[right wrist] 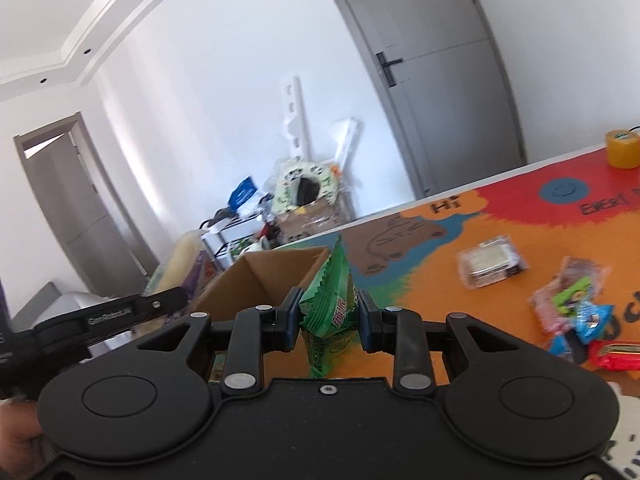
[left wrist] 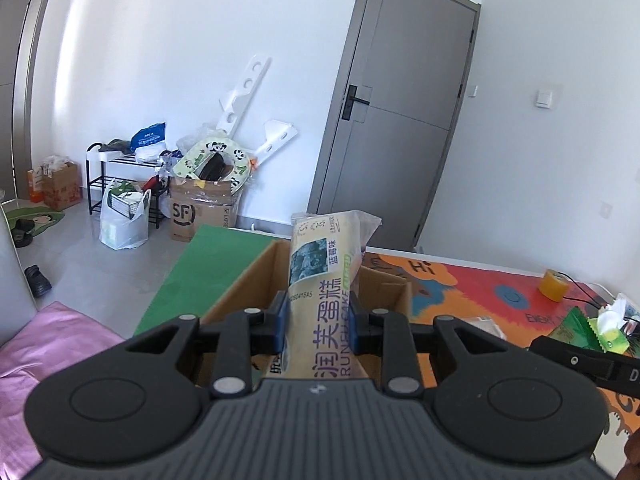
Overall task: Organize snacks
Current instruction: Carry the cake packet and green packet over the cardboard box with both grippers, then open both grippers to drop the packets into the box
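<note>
Left gripper [left wrist: 318, 326] clamps cake pack [left wrist: 320, 292], right gripper [right wrist: 328, 322] clamps green packet [right wrist: 330, 304], both over cardboard box [right wrist: 256, 280]; next likely: lower, release inside.

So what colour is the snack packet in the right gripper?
Green snack packet, clearest in the right wrist view.

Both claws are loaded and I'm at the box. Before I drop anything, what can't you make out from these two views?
- Inside of the cardboard box: its floor is hidden in the left wrist view by the cake pack in the left claw, and in the right wrist view by the claw body.
- Green snack bag in the right claw: print blurred.
- Loose snacks: blurred, unreadable.
</note>
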